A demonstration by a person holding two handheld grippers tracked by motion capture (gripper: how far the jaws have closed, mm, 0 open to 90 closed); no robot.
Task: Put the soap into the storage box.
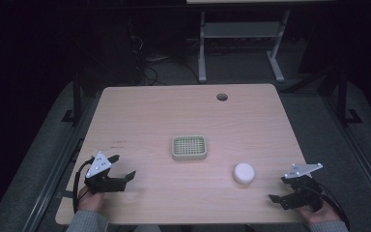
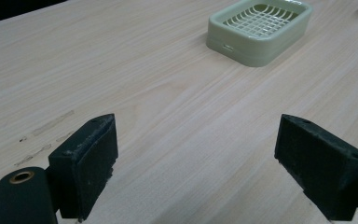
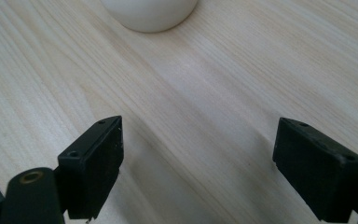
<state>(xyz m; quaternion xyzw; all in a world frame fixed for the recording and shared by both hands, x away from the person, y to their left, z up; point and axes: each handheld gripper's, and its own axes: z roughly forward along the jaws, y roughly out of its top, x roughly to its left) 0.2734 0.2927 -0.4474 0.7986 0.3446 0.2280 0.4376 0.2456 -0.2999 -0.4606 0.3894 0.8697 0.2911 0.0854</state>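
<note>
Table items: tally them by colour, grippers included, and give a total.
Pale green: 1, the soap dish
White: 1, the round soap
Black: 2, the left gripper and the right gripper, both open and holding nothing
Total: 4

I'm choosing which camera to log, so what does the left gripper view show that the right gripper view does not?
The left gripper view takes in the pale green soap dish, with its grid insert, resting ahead of the open left gripper. The right gripper view instead takes in the lower edge of the white soap, ahead of the open right gripper. Both share the wooden table and a pair of black fingers holding nothing.
</note>
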